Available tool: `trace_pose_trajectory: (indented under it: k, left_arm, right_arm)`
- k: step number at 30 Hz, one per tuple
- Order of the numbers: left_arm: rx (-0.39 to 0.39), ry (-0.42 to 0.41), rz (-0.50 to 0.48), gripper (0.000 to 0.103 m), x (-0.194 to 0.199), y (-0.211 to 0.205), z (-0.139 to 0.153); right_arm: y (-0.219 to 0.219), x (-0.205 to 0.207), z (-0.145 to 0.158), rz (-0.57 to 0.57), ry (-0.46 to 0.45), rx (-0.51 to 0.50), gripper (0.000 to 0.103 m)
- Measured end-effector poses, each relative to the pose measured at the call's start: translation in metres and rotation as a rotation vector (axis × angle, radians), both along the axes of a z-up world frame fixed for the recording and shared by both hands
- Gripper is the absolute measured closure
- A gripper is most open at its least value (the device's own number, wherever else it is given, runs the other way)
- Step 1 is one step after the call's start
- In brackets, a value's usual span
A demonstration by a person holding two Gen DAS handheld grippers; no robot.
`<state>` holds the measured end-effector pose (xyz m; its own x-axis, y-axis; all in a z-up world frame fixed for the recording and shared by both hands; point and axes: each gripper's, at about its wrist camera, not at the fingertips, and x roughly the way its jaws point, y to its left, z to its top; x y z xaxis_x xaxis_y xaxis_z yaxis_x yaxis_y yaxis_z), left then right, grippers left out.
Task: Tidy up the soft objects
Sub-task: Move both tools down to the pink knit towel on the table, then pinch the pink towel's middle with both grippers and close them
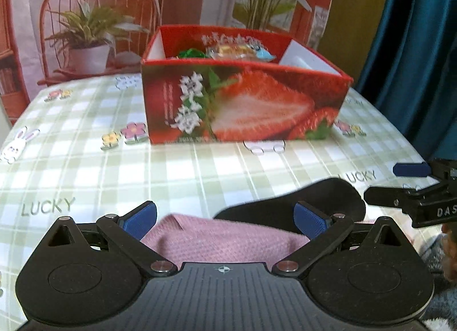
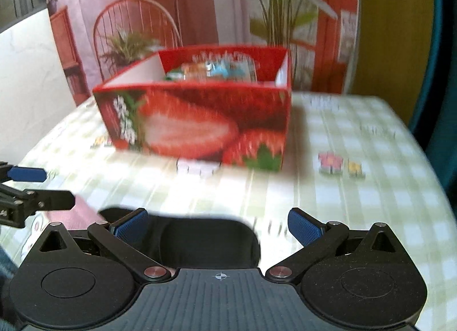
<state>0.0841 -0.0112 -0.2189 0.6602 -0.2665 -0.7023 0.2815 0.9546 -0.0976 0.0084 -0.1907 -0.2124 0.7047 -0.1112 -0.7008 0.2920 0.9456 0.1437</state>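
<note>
A pink knitted cloth lies on the table at the near edge, between the open fingers of my left gripper. A black soft eye mask lies to its right, partly over it. In the right wrist view the eye mask lies between the open fingers of my right gripper, with a corner of the pink cloth at the left. Each gripper shows in the other's view: the right gripper at the right edge, the left gripper at the left edge. Neither holds anything.
A red strawberry-printed box stands open at the table's middle, with wrapped snacks and a green item inside; it also shows in the right wrist view. The table has a green checked cloth. A printed backdrop hangs behind, a teal curtain at right.
</note>
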Motion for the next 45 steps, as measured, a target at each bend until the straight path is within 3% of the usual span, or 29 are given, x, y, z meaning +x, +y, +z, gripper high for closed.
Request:
trace_pose_trajectory:
  k: [5, 12, 22, 37, 45]
  left_arm:
    - [0.0, 0.044, -0.007, 0.0, -0.004, -0.003, -0.015]
    - [-0.037, 0.106, 0.03, 0.0, -0.001, 0.007, -0.028]
    - [-0.081, 0.16, 0.057, 0.0, 0.006, 0.016, -0.045]
    - [-0.018, 0.156, 0.042, 0.0, 0.009, 0.006, -0.05]
    - [-0.022, 0.158, 0.041, 0.0, 0.011, 0.007, -0.049]
  right_arm:
    - [0.003, -0.012, -0.015, 0.013, 0.071, 0.057, 0.0]
    - [0.017, -0.013, -0.035, 0.049, 0.204, 0.035, 0.0]
    - [0.022, -0.005, -0.051, 0.055, 0.282, -0.009, 0.0]
    - [0.008, 0.024, -0.054, 0.026, 0.2, -0.166, 0.001]
    - [0.015, -0.004, -0.042, -0.007, 0.068, -0.166, 0.001]
